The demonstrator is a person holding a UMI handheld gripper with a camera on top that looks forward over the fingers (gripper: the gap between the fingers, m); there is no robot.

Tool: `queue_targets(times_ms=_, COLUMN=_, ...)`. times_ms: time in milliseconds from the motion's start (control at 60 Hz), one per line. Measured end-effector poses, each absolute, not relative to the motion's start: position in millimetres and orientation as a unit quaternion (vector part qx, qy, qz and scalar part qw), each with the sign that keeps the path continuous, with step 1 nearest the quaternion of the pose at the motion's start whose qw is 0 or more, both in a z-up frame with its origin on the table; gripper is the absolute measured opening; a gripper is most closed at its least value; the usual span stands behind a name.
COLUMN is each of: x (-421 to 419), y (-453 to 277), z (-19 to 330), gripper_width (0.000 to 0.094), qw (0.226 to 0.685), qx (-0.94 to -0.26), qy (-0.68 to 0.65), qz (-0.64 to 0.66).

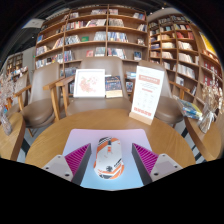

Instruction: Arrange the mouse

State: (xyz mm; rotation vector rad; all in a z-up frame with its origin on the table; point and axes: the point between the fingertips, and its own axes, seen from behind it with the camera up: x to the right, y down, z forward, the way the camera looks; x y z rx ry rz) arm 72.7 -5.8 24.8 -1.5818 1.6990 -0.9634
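Several tall bookshelves (95,35) fill the far wall and wrap round to the side, and I see them packed with books beyond everything else. Closer in, a round wooden table (40,140) spreads under my tool, with wooden chairs (62,95) pushed up at its far edge. On the table lies a pale lilac mat (85,135), reaching ahead of the fingers. At the table's far side I make out a standing sign (148,93) with orange lettering, a framed picture (89,82) and a smaller leaflet holder (113,86) between them. My gripper (109,160) has its fingers spread wide, the magenta pads (77,156) facing inward. The mouse (109,158), white with orange trim, sits on the mat between them, with a gap at each side, so I grip nothing.
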Motion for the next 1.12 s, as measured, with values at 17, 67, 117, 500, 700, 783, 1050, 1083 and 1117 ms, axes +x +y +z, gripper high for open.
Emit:
queue_targets(times_ms=17, x=68, y=-6, z=30, gripper_width=0.0847, qw=0.308, qx=-0.598, qy=0.642, qz=-0.367)
queue_targets(times_ms=67, x=53, y=-10, z=47, gripper_width=0.0855, qw=0.308, qx=-0.595, qy=0.641, qz=-0.375)
queue_targets(times_ms=117, x=33, y=-10, z=63, gripper_width=0.0854, qw=0.311, qx=-0.589, qy=0.640, qz=-0.383)
queue_targets(times_ms=500, x=-157, y=28, z=120, gripper_width=0.0858, qw=0.344, qx=-0.596, qy=0.621, qz=-0.375)
queue_targets(times_ms=700, x=-225, y=31, z=117, gripper_width=0.0855, qw=0.332, qx=-0.600, qy=0.617, qz=-0.385)
queue_targets(times_ms=783, x=-243, y=29, z=121, gripper_width=0.0854, qw=0.329, qx=-0.602, qy=0.610, qz=-0.396)
queue_targets(times_ms=1050, x=-266, y=34, z=116, gripper_width=0.0857, qw=0.334, qx=-0.606, qy=0.608, qz=-0.388)
queue_targets(times_ms=1083, x=-267, y=35, z=118, gripper_width=0.0860, qw=0.337, qx=-0.604, qy=0.609, qz=-0.388)
queue_targets(times_ms=1117, x=-268, y=36, z=120, gripper_width=0.0856, qw=0.341, qx=-0.601, qy=0.610, qz=-0.388)
